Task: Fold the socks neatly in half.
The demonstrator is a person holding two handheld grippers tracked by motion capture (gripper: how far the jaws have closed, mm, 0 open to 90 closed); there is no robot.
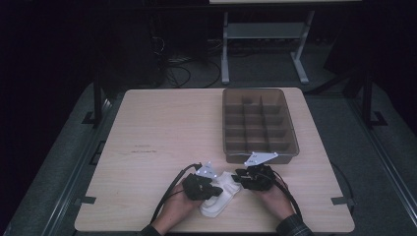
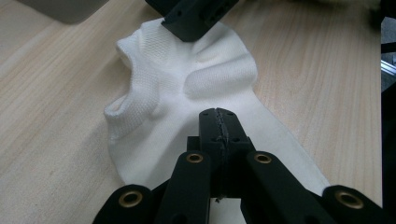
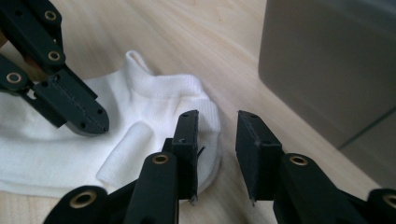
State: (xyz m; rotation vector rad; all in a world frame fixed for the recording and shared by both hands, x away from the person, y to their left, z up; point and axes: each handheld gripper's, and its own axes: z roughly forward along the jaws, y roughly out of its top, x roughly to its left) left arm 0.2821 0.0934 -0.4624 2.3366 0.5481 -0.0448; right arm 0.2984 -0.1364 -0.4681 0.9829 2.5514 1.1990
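A white ankle sock (image 1: 218, 199) lies flat near the table's front edge, between my two grippers. In the left gripper view the sock (image 2: 187, 79) spreads out ahead, and my left gripper (image 2: 218, 116) is shut with its tips pressed onto the fabric; no cloth shows between the jaws. My right gripper (image 3: 217, 126) is open. One of its jaws stands over the sock's rounded edge (image 3: 205, 116), the other over bare wood. The left gripper (image 3: 93, 123) rests on the sock beside a small fold. From above, the left gripper (image 1: 219, 189) and right gripper (image 1: 240, 178) nearly meet.
A grey plastic organiser tray (image 1: 260, 157) with several compartments stands just behind the right gripper, its wall (image 3: 327, 60) close by. Bare wooden table (image 1: 162, 132) stretches to the left and back. Table legs and cables lie on the dark floor beyond.
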